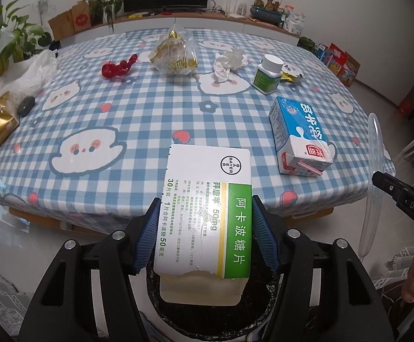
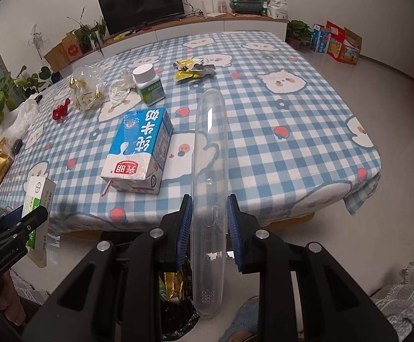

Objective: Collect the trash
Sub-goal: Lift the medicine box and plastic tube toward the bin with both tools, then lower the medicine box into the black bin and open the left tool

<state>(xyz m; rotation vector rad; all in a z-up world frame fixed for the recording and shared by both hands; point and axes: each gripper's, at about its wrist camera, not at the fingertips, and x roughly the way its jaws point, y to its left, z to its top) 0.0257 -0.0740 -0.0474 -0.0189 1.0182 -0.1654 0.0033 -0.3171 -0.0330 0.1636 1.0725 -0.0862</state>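
Case (image 2: 210, 188) (clear plastic) points lengthwise away toward table (image 2: 292, 131).

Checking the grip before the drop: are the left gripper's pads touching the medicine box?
Touching: the left wrist view shows both blue pads pressed against the medicine box sides.

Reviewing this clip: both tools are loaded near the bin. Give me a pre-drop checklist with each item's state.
1. Left tool grips the medicine box on both sides: ok.
2. Medicine box is above the black-lined trash bin: ok.
3. Right tool is clamped on the clear plastic case: ok.
4. Clear plastic case is centred over the bin's opening: cannot tell; only its lower end hangs by the bin's edge.
5. Bin has room: cannot tell; a gold wrapper already lies inside.
6. Trash left on the table: not ok; milk carton and pill bottle remain.
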